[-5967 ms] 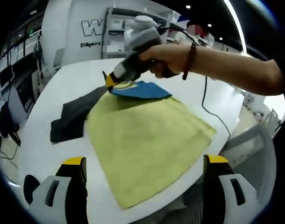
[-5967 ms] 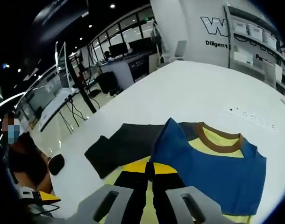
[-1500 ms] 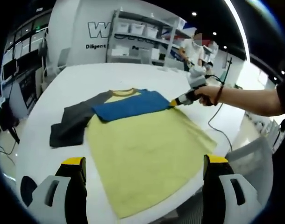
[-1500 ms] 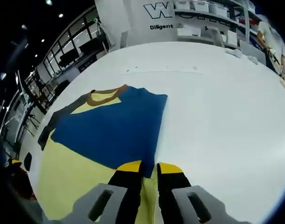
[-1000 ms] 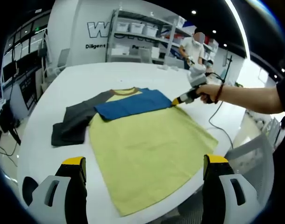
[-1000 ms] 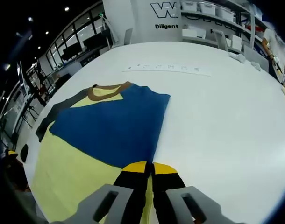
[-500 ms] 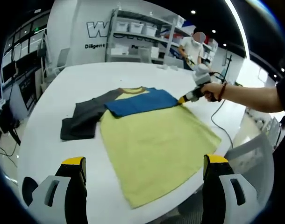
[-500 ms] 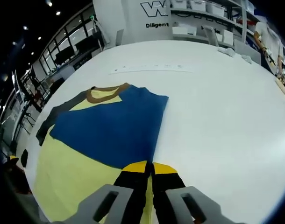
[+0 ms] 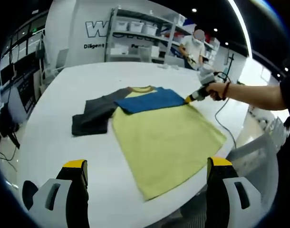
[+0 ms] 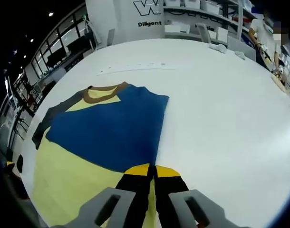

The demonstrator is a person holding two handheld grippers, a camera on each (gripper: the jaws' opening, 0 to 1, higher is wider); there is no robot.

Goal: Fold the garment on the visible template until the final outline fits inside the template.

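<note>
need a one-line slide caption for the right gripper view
Right gripper, jaws shut on the shirt edge beside its folded-over blue sleeve, on the white table.

We see the garment (image 9: 159,128) lying flat on the surface (image 9: 54,142), one sleeve (image 9: 95,116) stretched to its left in the left gripper view. The right tongs (image 10: 152,170) sit at the garment's edge; shelves (image 9: 135,40) stand behind the surface.

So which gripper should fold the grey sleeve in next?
Probably the left gripper: it's open and free, and the grey sleeve lies on its side. The right gripper is shut on the shirt.
</note>
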